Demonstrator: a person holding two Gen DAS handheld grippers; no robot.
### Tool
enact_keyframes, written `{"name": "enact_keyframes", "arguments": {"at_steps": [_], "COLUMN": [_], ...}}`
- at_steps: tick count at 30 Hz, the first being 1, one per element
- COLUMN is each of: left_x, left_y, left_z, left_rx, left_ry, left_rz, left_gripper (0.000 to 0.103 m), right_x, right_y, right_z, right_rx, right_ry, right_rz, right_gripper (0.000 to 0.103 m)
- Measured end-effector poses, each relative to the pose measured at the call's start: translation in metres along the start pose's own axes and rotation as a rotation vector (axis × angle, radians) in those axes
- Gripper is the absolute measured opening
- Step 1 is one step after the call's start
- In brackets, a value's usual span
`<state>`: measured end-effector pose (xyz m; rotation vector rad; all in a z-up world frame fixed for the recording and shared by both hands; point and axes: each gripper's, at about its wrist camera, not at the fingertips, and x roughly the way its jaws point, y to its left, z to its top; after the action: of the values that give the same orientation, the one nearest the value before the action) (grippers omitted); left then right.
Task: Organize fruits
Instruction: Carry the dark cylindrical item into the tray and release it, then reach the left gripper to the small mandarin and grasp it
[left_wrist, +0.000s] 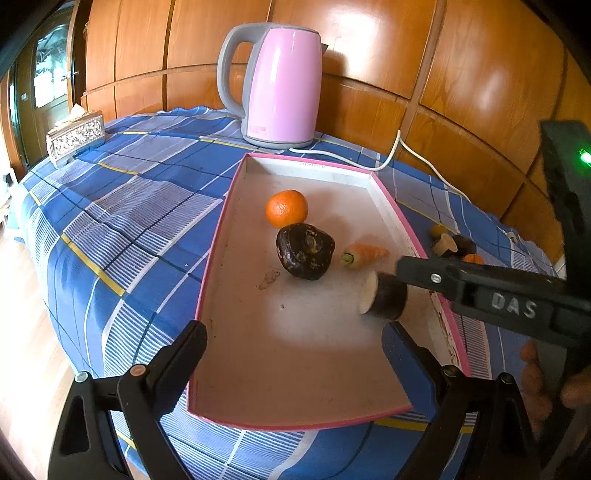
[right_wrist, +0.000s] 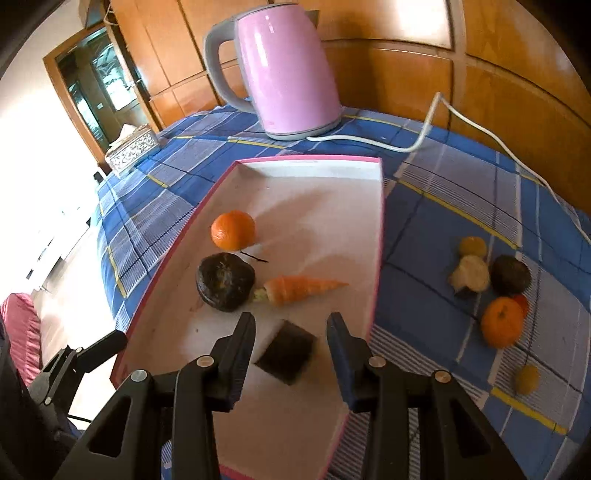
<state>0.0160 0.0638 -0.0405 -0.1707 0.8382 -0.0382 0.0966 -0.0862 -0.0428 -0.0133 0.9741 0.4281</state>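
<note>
A pink-rimmed tray lies on the blue plaid cloth. In it are an orange, a dark round fruit, a carrot piece and a dark cut piece with a white end. My right gripper is open with its fingers either side of the cut piece, apart from it. My left gripper is open and empty over the tray's near end.
A pink kettle with a white cord stands behind the tray. A tissue box sits far left. Right of the tray lie an orange, a dark fruit, a pale piece and small yellow pieces.
</note>
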Motion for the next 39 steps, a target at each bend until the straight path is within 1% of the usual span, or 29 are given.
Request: {"name": "enact_keyframes", "arguments": {"at_steps": [8,18,28,35,39], "left_x": [-0.005,-0.012,-0.015,-0.014,-0.012], "left_y": [-0.001,-0.013,-0.035,-0.055,-0.07], "left_z": [0.003,0.006,0.009,0.012,0.016], "left_rx": [-0.002,0.032,0.108,0.167,0.211], "left_ry": [-0.016,-0.024,-0.028,-0.019,-0.014], "left_rz": [0.003,-0.01,-0.027,-0.039,-0.059], "left_gripper": [0.096,0.097,0.097,0.098,0.098], "right_x": [-0.026,-0.051,-0.065,-0.077,-0.082], "right_y": [-0.008,-0.024,-0.044,-0.069,-0.084], "right_z": [-0.016,-0.03,-0.044,-0.056,-0.063], "right_rx": [0.013,0.044,0.078,0.147,0.185], "right_ry": [-0.064,-0.134,-0.167,-0.188,-0.196], "right_rz": [-0.067,-0.163,-0.227,-0.27,-0.302], "right_gripper": [0.041,0.041,0.041,0.041,0.041]}}
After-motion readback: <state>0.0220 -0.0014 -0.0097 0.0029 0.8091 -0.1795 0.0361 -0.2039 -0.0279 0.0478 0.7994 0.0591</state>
